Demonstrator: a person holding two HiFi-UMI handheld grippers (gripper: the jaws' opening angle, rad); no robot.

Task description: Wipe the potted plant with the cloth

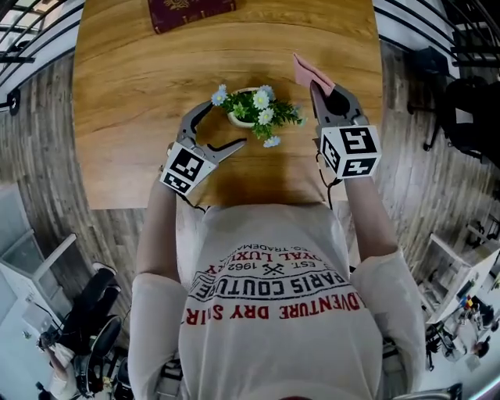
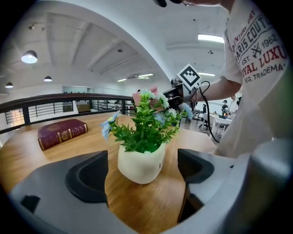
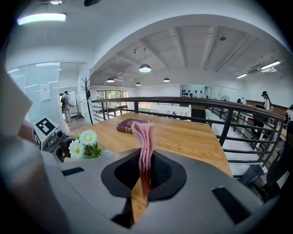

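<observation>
Farther back, a dark red hardcover book (image 1: 190, 12) lies on the wooden tabletop (image 1: 141, 86), well clear. A cream ceramic pot (image 2: 140, 163) holds the green daisy plant (image 1: 258, 108) and stands untouched between the left gripper's (image 1: 225, 126) spread fingers. The right gripper's (image 1: 316, 87) fingers clamp a folded pink cloth (image 3: 144, 139) beside the plant.

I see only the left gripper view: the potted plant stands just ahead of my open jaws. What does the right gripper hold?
Observer: The right gripper is shut on the pink cloth, which stands folded upright between its jaws.
Operator: And where is it now?
Observer: In the head view it is to the right of the potted plant, apart from its flowers.
</observation>
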